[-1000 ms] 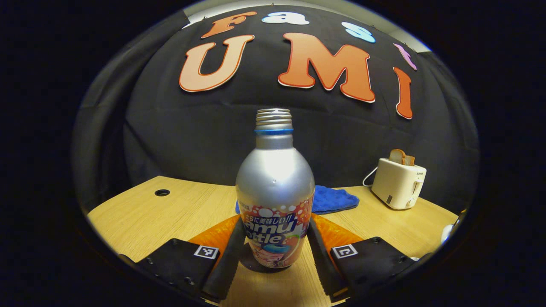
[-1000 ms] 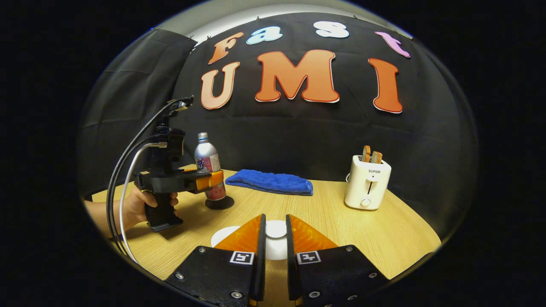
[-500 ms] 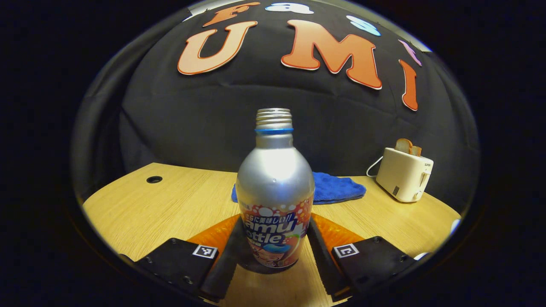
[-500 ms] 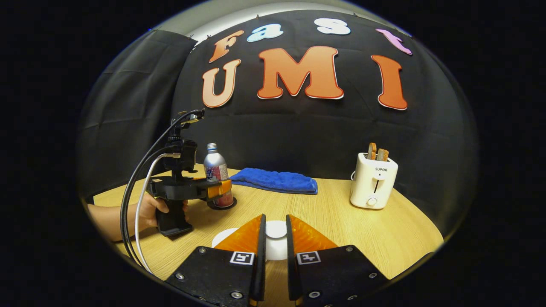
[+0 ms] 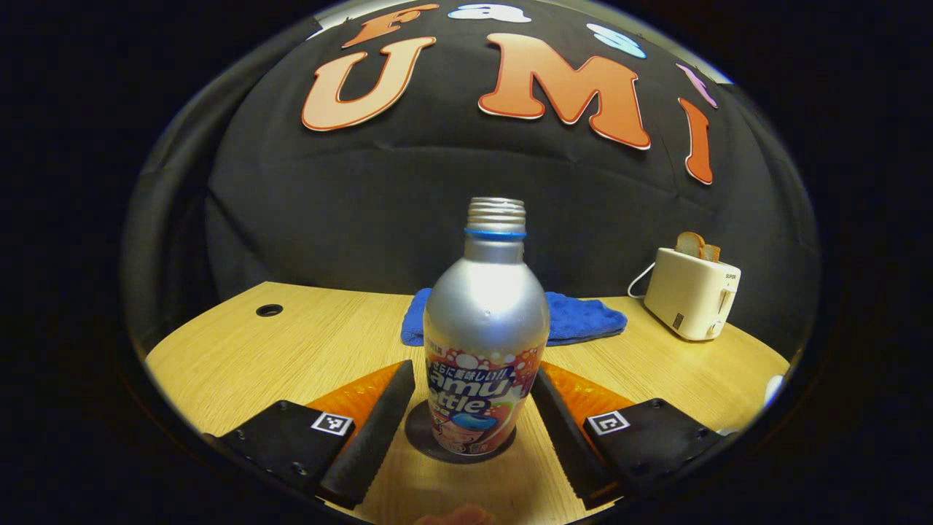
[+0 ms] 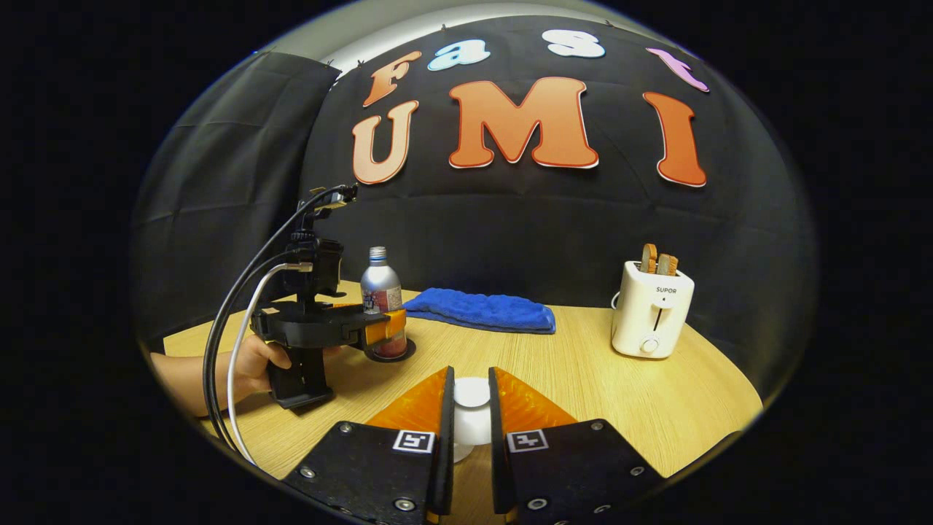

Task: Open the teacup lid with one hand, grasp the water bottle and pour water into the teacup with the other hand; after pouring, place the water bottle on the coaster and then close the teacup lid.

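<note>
Your tabletop (image 5: 291,350) is wide and made of light wood. A blue towel (image 6: 477,310) lies at the back, and a white toaster (image 6: 651,318) with bread stands to the right. The silver water bottle (image 5: 487,343) stands upright on a dark round coaster (image 5: 423,437). Your left hand-held gripper (image 5: 466,423) is spread wide, with a finger on each side of the bottle and a gap on both sides. Your right hand-held gripper (image 6: 471,430) is pinching the white knob of the teacup lid (image 6: 471,394), near the front of the tabletop.
</note>
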`<act>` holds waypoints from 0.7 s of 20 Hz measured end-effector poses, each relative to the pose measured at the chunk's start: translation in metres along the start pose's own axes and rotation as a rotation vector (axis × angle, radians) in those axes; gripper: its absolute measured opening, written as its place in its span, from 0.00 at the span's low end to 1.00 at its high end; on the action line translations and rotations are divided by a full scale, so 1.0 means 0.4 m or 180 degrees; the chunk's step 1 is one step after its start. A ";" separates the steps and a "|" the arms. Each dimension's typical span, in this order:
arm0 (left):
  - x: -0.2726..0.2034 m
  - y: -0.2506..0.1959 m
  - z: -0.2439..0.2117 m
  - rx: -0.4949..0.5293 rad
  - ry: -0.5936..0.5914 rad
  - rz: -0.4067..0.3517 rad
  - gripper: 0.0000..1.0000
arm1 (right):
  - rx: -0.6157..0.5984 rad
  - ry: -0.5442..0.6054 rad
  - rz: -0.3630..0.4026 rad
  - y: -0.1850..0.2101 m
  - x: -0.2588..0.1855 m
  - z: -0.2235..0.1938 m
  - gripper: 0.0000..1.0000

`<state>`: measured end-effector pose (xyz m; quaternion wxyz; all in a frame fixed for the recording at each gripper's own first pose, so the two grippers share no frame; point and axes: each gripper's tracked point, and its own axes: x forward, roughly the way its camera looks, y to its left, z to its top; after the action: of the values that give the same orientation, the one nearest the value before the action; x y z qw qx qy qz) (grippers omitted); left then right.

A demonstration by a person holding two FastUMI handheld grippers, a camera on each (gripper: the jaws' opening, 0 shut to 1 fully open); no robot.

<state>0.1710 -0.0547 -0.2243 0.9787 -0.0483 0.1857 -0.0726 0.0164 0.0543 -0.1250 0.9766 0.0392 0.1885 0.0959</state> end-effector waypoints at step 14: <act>-0.197 0.017 0.047 0.0095 -0.0317 0.0088 1.00 | -0.0010 0.0045 0.0151 0.073 0.034 -0.049 0.22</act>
<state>0.1064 -0.0341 -0.1795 0.9883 -0.0347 0.1363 -0.0594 0.0163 0.0866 -0.1449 0.9728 0.0415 0.1943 0.1196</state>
